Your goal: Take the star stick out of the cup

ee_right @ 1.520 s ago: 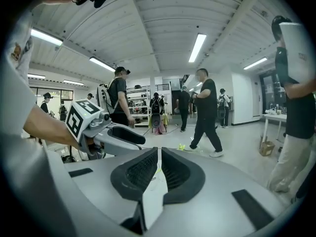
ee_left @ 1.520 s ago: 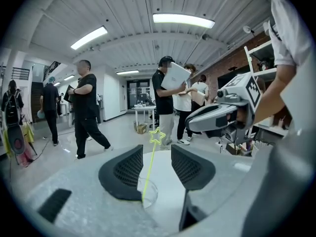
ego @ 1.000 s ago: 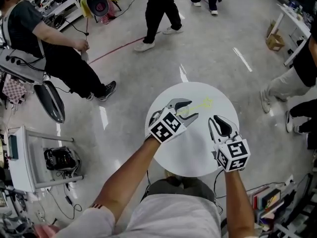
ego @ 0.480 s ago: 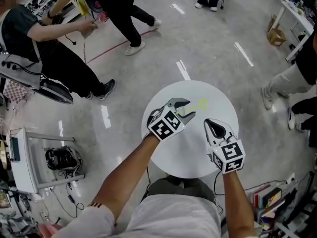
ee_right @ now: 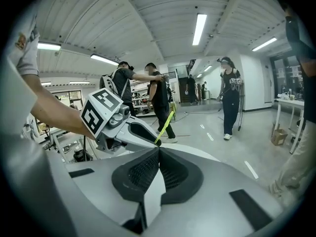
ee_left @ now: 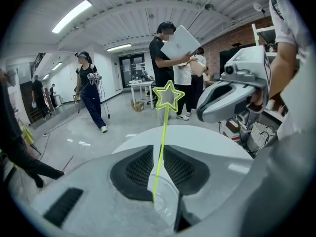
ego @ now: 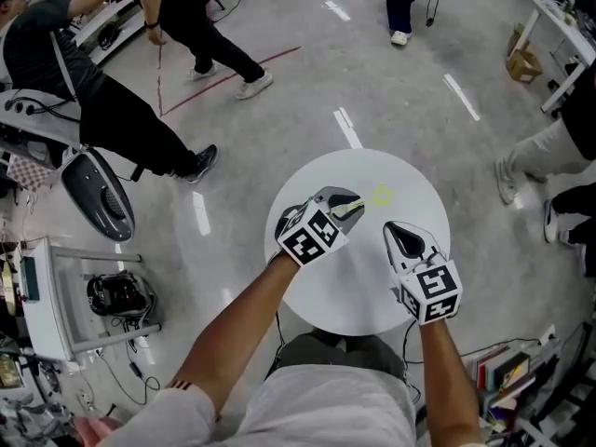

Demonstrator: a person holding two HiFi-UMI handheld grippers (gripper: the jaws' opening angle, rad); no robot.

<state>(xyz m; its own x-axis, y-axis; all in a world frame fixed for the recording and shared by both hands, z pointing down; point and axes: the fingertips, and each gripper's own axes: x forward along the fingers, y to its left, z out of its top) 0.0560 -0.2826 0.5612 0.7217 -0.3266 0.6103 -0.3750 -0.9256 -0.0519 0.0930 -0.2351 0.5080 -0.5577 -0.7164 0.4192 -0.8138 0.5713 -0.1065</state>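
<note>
A thin yellow-green star stick (ego: 380, 196) stands in a clear plastic cup (ee_left: 165, 204) on the round white table (ego: 372, 296). My left gripper (ego: 352, 203) has just been closing, and its pads now press the cup's sides. In the left gripper view the stick (ee_left: 161, 147) rises between the pads of the left gripper (ee_left: 160, 151) up to its star (ee_left: 168, 96). The right gripper (ego: 402, 234) hovers over the table just right of the cup, shut on nothing. The right gripper view shows the right gripper (ee_right: 159, 152) with jaws together, the stick (ee_right: 165, 126) beyond them.
Several people stand or walk on the shiny floor around the table, one close at the right (ego: 549, 156). A white cart (ego: 47, 296) with gear stands at the left. A cardboard box (ego: 523, 45) sits under a desk at the far right.
The left gripper's jaws have closed in on the cup. Both grippers sank a little toward the table. The people in the background have walked on.
</note>
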